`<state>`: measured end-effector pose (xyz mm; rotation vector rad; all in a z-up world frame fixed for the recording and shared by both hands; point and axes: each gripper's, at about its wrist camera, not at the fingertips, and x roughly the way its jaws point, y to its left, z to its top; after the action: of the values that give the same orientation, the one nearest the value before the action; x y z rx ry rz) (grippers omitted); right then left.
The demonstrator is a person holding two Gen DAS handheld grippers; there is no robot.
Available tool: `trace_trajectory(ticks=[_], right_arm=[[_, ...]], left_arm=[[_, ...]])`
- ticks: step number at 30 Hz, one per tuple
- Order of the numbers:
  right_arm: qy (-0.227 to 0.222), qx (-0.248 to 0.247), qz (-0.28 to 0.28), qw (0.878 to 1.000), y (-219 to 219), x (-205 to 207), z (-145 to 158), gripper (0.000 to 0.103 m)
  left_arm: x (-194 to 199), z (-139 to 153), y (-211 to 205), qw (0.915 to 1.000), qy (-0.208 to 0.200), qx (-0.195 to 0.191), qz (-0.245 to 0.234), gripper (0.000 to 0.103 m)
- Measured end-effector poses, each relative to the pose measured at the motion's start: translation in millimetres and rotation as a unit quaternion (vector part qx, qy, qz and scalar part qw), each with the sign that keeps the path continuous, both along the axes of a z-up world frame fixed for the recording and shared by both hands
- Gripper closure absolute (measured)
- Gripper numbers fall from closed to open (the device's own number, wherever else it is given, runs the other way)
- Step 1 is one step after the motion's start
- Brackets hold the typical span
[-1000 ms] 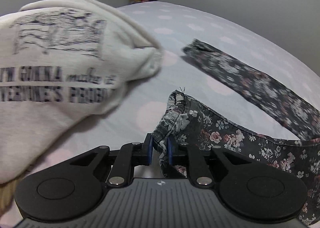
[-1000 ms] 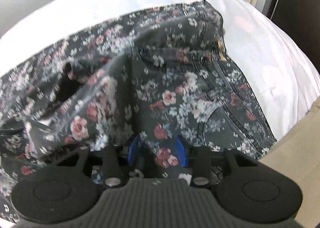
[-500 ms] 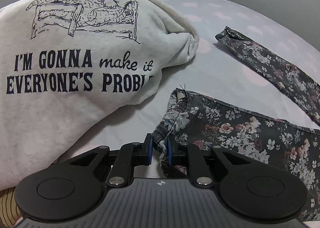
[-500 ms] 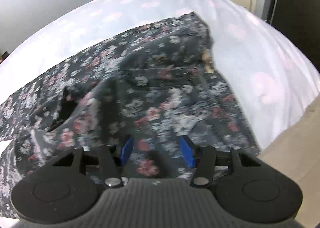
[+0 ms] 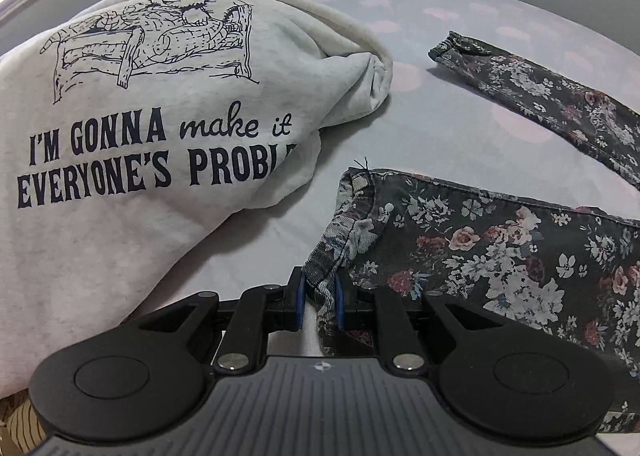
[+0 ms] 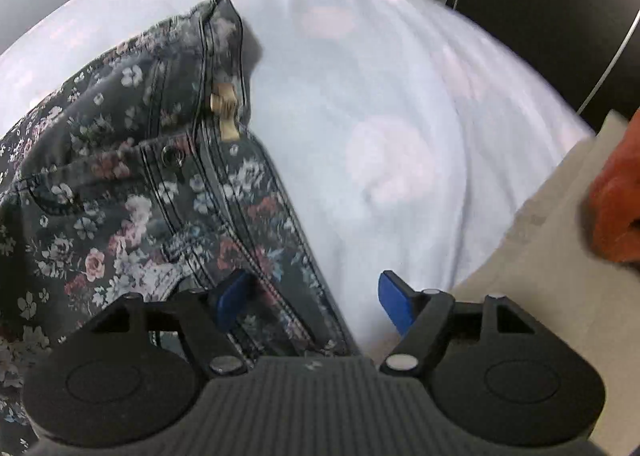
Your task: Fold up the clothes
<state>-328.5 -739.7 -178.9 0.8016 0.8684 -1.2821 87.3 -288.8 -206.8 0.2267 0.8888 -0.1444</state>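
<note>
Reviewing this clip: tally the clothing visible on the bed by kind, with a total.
Floral jeans: 1
Grey printed sweatshirt: 1
Total: 2

A: What do the tools look like?

B: The left gripper has a dark grey ribbed body with a small white star-like mark at its top centre. Two black arms run forward from round black discs, each with a shallow circular recess, and there is a silver screw at each arm's pivot. The finger pads are blue.

A: And the other one?

B: The right gripper is the same build: ribbed grey body, black discs, silver screws (the left one looks darker, possibly just shadow). Its blue pads are flat slabs on black linkages.
</note>
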Motion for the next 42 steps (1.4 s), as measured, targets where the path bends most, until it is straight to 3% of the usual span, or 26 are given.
trace_trajectory(ticks=[5,7,11,12,17,24,30,35,42], right_arm=[[0.004,0.005,0.043,0.999,12.3,11.2,-4.8,0.028],[0.013,0.006,0.065,0.998,19.4,19.6,-4.9,0.039],[0.015,-0.008,0.064,0.998,30.8,33.2,2.0,0.079],[0.019,-0.012,0.064,0.998,33.2,37.1,5.9,0.082],[0.009,-0.048,0.047,0.998,40.9,41.3,48.2,0.084],[-0.021,-0.107,0.007,0.994,43.4,17.4,134.7,0.083],[-0.031,-0.139,-0.002,0.990,45.8,-3.3,180.0,0.083],[-0.018,-0.113,-0.014,0.993,43.9,-16.7,164.2,0.083],[0.018,-0.058,-0.040,0.997,52.7,-29.5,99.5,0.083]], left_arm=[[-1.0,-4.3,-2.6,0.9999,-0.007,0.003,0.008,0.090],[-0.2,-4.2,-1.9,0.9999,-0.007,-0.002,0.010,0.090],[-1.6,1.2,2.9,0.9996,-0.016,-0.020,0.010,0.091],[-2.5,3.6,4.0,0.9994,-0.020,-0.025,0.010,0.091],[-4.4,23.2,10.0,0.9977,-0.038,-0.054,0.010,0.091],[3.8,67.1,20.5,0.9945,-0.059,-0.086,0.009,0.091],[14.0,101.5,38.2,0.9932,-0.078,-0.086,0.007,0.091],[20.3,82.4,50.5,0.9976,-0.028,-0.063,0.010,0.091],[20.3,31.6,42.5,0.9987,0.046,0.020,-0.002,0.090]])
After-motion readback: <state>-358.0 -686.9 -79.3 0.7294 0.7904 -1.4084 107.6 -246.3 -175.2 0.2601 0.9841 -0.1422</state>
